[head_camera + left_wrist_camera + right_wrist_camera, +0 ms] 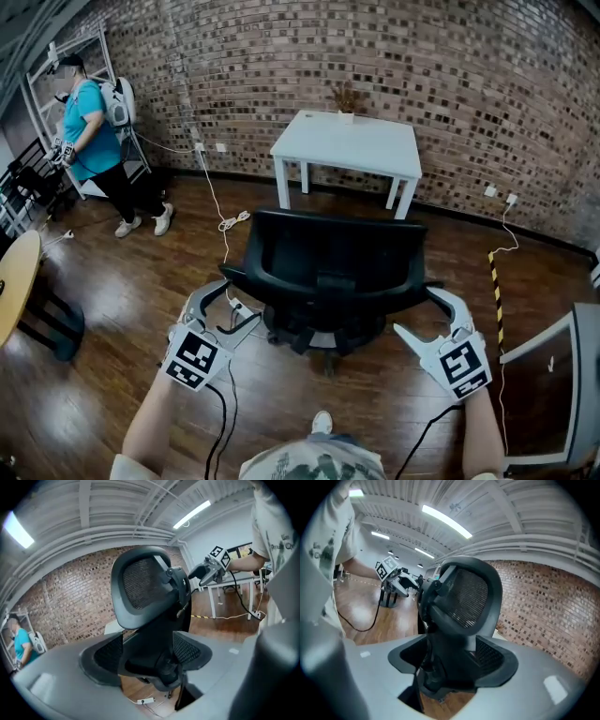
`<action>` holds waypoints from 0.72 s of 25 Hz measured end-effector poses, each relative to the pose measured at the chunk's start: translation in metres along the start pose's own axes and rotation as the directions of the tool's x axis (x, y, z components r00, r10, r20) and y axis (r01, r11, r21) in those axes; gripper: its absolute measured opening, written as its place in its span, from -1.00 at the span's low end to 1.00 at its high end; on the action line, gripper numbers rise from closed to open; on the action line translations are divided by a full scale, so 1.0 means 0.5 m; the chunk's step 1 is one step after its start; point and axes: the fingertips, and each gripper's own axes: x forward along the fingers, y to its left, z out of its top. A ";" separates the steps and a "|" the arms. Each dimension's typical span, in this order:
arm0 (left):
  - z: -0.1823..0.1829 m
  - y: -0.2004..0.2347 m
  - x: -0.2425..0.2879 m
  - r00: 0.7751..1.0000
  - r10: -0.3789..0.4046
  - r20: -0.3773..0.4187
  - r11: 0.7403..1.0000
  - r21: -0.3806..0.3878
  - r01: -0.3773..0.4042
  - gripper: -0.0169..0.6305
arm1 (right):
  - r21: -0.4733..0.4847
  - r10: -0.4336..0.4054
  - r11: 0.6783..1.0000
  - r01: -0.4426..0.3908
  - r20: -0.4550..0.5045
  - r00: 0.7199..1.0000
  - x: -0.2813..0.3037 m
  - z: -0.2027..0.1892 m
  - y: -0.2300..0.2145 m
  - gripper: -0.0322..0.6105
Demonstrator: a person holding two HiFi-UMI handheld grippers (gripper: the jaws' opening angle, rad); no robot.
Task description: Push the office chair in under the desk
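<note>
Head view | left gripper [239, 302], right gripper [417, 311] wide, flanking office chair [328, 258] | bare floor [445, 239] before desk [352, 145]

Both arms reach forward, left claw [232, 306] and right claw [424, 315] spread wide.

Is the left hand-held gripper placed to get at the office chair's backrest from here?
Probably yes: the left hand-held gripper stands open just beside the left edge of the office chair's backrest, and nothing shows between them.
</note>
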 end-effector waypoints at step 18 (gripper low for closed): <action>-0.091 0.058 0.148 0.953 0.031 -0.302 0.910 0.402 0.098 -0.02 | -0.278 0.131 0.944 -0.178 -0.181 0.975 0.115 -0.144 -0.064 0.00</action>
